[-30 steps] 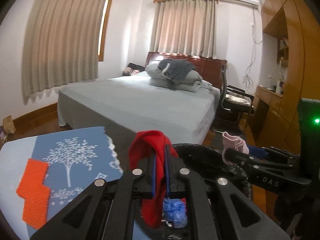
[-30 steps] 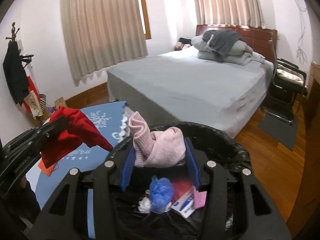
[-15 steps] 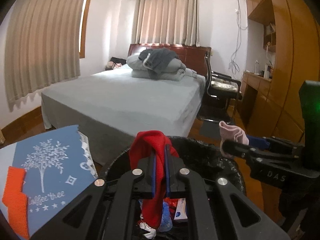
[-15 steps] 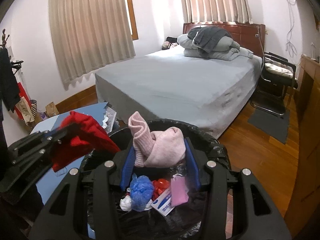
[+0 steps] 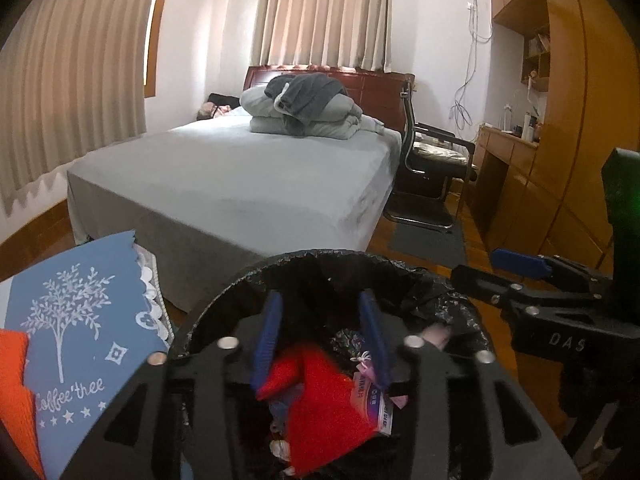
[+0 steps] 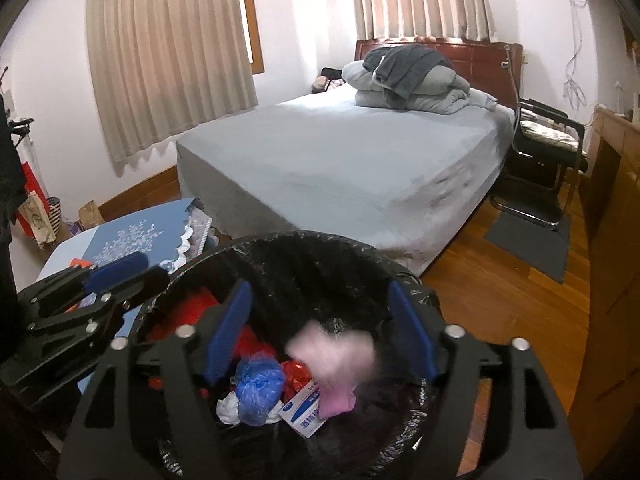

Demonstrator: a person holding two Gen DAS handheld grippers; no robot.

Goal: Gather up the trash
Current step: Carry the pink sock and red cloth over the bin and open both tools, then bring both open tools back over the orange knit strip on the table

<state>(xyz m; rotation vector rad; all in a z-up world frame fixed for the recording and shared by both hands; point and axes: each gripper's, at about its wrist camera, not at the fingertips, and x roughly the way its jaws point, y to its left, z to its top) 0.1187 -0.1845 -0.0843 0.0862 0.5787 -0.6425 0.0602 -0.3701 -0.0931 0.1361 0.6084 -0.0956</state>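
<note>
A black bag-lined trash bin stands right under both grippers. My left gripper hangs over it with its jaws opening. The red cloth has left the blue pads and lies loose below them inside the bin. My right gripper is over the same bin, its jaws opening wide. The pink cloth is blurred and free between and below its pads, touching neither. A blue plastic wad and a small white box lie in the bin. Each gripper shows in the other's view: right gripper, left gripper.
To the left is a table with a blue tree-print cloth and an orange knit piece. A grey bed lies behind the bin. A black chair, a floor mat and wooden cabinets stand on the right.
Both grippers moved forward and down over the bin and opened. The red cloth dropped out of the left one. The pink cloth fell out of the right one.
</note>
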